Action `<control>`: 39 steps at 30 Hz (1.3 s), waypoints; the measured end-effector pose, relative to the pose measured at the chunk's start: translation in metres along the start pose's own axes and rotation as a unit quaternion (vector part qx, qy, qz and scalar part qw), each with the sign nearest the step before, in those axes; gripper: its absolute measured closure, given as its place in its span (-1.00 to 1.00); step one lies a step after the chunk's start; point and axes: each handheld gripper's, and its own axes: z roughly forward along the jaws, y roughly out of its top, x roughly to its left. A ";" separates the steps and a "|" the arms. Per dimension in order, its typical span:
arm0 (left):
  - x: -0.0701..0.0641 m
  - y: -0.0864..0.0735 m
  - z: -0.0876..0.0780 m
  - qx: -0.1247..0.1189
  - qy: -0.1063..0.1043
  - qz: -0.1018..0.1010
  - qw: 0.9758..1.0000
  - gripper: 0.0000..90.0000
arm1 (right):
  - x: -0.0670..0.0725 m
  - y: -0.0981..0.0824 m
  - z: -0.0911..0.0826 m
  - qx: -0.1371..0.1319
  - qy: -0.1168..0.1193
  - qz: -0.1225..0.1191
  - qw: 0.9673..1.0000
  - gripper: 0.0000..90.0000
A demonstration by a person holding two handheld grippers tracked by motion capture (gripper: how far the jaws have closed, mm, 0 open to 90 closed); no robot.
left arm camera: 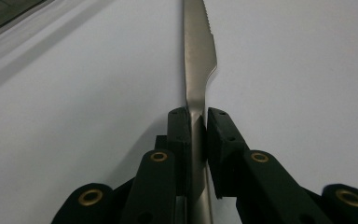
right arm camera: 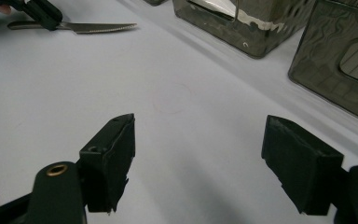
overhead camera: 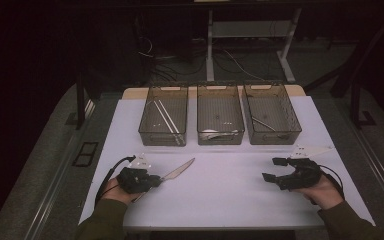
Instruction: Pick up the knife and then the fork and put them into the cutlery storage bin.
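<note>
A table knife (overhead camera: 178, 170) of dull silver metal is lying on the near left part of the white table (overhead camera: 230, 190), its long flat blade with a finely toothed edge pointing up and to the right toward the bins. The left gripper (overhead camera: 156, 181) is clamping its narrow handle: in the left gripper view the two blocky black pads (left arm camera: 179, 135) are pressing on either side of the smooth steel (left arm camera: 198, 70), just below where the blade widens in a curved shoulder. The gripper's arms are matte black plastic with small brass rivets. The right gripper (overhead camera: 275, 170) is sitting well apart on the near right of the table, its jaws standing wide with nothing between them; its squared pads (right arm camera: 112, 154) are showing rough, worn edges above the bare sheet. At the far side, three see-through smoky plastic bins are standing in a row, rectangular with textured walls: the left bin (overhead camera: 163, 116) is holding thin pale sticks, the middle bin (overhead camera: 220, 115) something pale at its near end, the right bin (overhead camera: 272, 114) a slim metal piece.
</note>
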 end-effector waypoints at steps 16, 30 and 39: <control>-0.015 0.017 -0.012 -0.076 -0.018 0.010 0.997 0.77 | 0.000 0.001 -0.001 -0.005 0.004 0.004 1.000 -0.43; -0.030 0.049 -0.011 -0.137 -0.040 0.021 0.990 0.77 | 0.007 0.010 0.002 -0.017 0.028 0.005 0.999 -0.49; -0.042 0.075 0.006 -0.132 -0.036 0.035 0.990 0.77 | 0.012 0.027 0.010 -0.043 0.043 0.020 0.998 -0.42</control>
